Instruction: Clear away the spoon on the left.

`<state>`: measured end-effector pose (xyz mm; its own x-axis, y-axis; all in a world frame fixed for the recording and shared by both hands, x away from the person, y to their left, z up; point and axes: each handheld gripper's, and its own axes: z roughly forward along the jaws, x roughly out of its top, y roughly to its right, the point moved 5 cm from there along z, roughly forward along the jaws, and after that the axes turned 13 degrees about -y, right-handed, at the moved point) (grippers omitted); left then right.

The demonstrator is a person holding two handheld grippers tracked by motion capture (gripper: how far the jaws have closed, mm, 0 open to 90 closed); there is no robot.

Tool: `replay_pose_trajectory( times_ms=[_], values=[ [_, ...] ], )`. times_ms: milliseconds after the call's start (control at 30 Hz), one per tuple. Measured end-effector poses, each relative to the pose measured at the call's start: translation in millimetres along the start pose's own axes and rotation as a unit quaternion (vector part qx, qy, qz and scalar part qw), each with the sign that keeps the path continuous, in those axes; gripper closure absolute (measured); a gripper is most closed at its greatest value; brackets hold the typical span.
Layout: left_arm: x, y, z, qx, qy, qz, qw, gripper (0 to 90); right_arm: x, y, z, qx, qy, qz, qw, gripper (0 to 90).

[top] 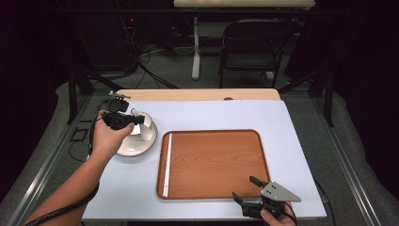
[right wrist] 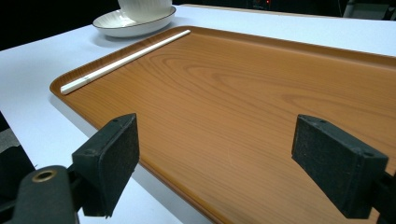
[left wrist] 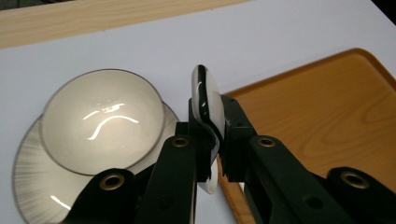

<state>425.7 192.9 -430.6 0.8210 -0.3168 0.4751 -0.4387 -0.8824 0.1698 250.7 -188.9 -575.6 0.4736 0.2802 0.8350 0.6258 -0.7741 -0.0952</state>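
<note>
Currently | left hand-held gripper [left wrist: 212, 140] pinches glossy white ceramic spoon [left wrist: 208, 105] edge-on, may slip onto bowl [left wrist: 102, 121] | right hand-held gripper [right wrist: 224, 163] released, idle.

Tray [top: 221, 162] floor bare across its middle and right, open to approach from above; white stick [top: 167, 164] lies along its left edge; bowl [top: 143, 126] on plate [top: 136, 143] just left of the tray blocks the far-left bench [top: 211, 113]; far and right bench strips free.
</note>
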Motion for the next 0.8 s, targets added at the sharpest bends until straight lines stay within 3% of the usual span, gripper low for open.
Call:
replay_pose_trajectory(
  times_ms=[233, 500, 800],
  values=[
    [-6.7, 27.5, 10.1, -0.025, -0.017, 0.033, 0.999, 85.1, 0.1, -0.2, -0.3, -0.001, 0.0, -0.001, 1.0, 14.4],
    [-17.6, 50.9, 23.4, -0.053, -0.04, 0.076, 0.9949, 85.1, 0.1, -0.2, -0.4, -0.001, 0.0, -0.001, 1.0, 14.4],
    [-28.7, 62.5, 35.1, -0.068, -0.055, 0.09, 0.9921, 85.1, 0.3, -0.7, -0.6, 0.0, 0.0, -0.002, 1.0, 14.4]
  ],
)
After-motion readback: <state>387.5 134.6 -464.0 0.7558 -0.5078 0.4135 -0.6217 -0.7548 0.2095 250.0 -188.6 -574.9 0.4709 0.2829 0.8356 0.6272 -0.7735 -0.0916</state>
